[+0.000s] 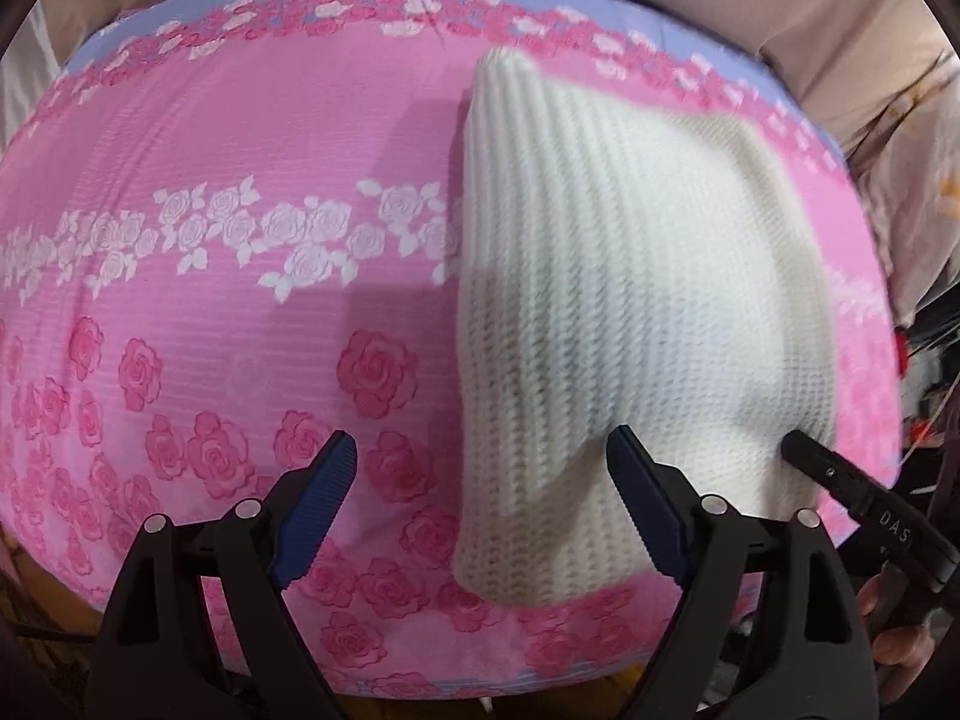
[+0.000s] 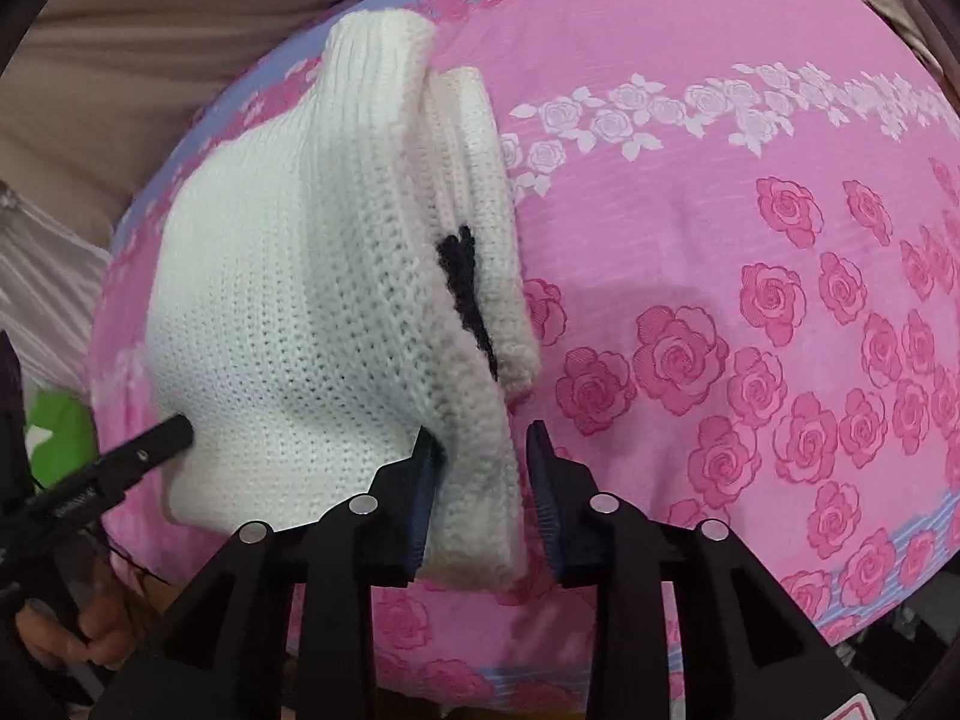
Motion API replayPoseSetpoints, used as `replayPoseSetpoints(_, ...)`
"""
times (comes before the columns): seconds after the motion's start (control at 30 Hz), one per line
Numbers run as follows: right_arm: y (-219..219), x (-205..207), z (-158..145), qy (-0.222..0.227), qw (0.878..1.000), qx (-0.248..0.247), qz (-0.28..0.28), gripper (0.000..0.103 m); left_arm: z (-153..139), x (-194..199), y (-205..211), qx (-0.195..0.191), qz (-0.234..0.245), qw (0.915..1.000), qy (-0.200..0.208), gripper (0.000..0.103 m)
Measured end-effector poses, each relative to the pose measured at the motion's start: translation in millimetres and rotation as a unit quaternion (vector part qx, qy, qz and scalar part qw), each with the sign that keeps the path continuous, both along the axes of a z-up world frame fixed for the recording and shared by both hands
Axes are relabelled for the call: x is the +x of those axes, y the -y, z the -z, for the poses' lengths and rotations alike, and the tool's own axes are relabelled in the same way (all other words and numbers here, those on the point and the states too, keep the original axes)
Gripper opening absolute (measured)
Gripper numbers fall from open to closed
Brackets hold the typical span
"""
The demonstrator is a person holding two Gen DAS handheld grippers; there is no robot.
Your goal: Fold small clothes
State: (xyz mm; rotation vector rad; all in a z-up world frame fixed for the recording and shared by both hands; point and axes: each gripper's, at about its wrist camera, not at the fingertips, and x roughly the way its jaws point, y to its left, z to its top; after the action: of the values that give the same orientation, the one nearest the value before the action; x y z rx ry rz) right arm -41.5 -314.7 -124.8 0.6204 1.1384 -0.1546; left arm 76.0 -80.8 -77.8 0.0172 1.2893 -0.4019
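Note:
A white knitted garment lies folded on the pink rose-print sheet, to the right in the left wrist view. My left gripper hangs open above the garment's near left corner, its right finger over the knit. A black finger of the other gripper rests at the garment's right side. In the right wrist view the garment shows two layers with a black yarn patch on the lower one. My right gripper stands partly open astride the folded near edge. Its left pad touches the knit; its right pad stands just clear.
The sheet covers a raised padded surface that drops off at the near edge. Beige cloth lies beyond it. A green thing sits off the left side. A hand grips the other tool's handle.

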Motion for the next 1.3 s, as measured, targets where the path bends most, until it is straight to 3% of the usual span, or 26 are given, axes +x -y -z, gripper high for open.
replayPoseSetpoints(0.03,-0.5,1.0,-9.4,0.013,1.0,-0.006,-0.001,0.042,-3.3,3.4,-0.5,-0.016,-0.005,0.9999,-0.001,0.087)
replayPoseSetpoints(0.1,1.5,5.4,-22.4,0.04,0.999,-0.022,0.0,0.072,-7.3,13.7,1.6,-0.046,-0.014,0.9988,-0.009,0.089)
replayPoseSetpoints(0.17,8.5,14.9,-21.9,0.052,0.998,-0.03,0.008,0.081,-5.2,25.4,7.1,-0.07,-0.021,0.9971,-0.022,0.092)
replayPoseSetpoints(0.23,16.9,30.5,-6.4,0.036,0.999,-0.01,0.012,0.082,7.4,36.5,13.1,-0.083,-0.025,0.9955,-0.038,0.093)
replayPoseSetpoints(0.33,18.4,45.9,28.4,0.007,0.996,0.084,0.024,0.082,37.3,46.5,16.8,-0.09,-0.041,0.992,-0.079,0.094)
replayPoseSetpoints(0.4,18.4,48.9,34.7,0.015,0.993,0.114,0.041,0.087,50.1,48.1,12.9,-0.121,-0.068,0.9841,-0.111,0.095)
replayPoseSetpoints(0.47,13.5,54.2,33.1,0.016,0.993,0.111,0.03,0.083,47.4,47.1,16.3,-0.135,-0.064,0.9822,-0.113,0.088)
replayPoseSetpoints(0.5,10.7,57.2,31.2,0.017,0.994,0.103,0.024,0.067,44.8,45.7,19.8,-0.133,-0.06,0.9829,-0.112,0.078)
replayPoseSetpoints(0.6,8.9,60.5,21.9,0.031,0.992,0.12,0.011,0.044,24.5,38.2,31.9,-0.108,-0.053,0.9891,-0.085,0.055)
replayPoseSetpoints(0.7,11.8,56.2,-1.4,0.057,0.991,0.124,-0.003,0.039,-8.8,27.3,42.2,-0.107,-0.038,0.9918,-0.059,0.044)
replayPoseSetpoints(0.8,23.8,41.2,-36.0,0.087,0.988,0.128,-0.002,0.039,-46.7,11.8,54.7,-0.128,-0.004,0.991,-0.04,0.041)
replayPoseSetpoints(0.9,37.9,11.4,-77.7,0.122,0.986,0.115,0.019,0.039,-90.7,-7.5,74.1,-0.148,0.061,0.987,-0.018,0.04)
replayPoseSetpoints(1.0,48.8,-30.5,-119.8,0.164,0.98,0.096,0.064,0.039,-133.9,-27.0,88.5,-0.174,0.132,0.9758,0.004,0.039)
replayPoseSetpoints(1.1,54.0,-72.5,-168.5,0.227,0.966,0.064,0.101,0.039,-185.0,-44.6,93.1,-0.205,0.191,0.9582,0.058,0.037)
replayPoseSetpoints(1.17,47.4,-91.5,-204.9,0.273,0.955,0.028,0.112,0.039,-219.8,-52.3,88.2,-0.232,0.215,0.9435,0.098,0.037)
replayPoseSetpoints(1.3,26.8,-106.4,-281.3,0.373,0.921,-0.054,0.099,0.039,-279.8,-61.7,58.4,-0.281,0.231,0.9136,0.182,0.036)
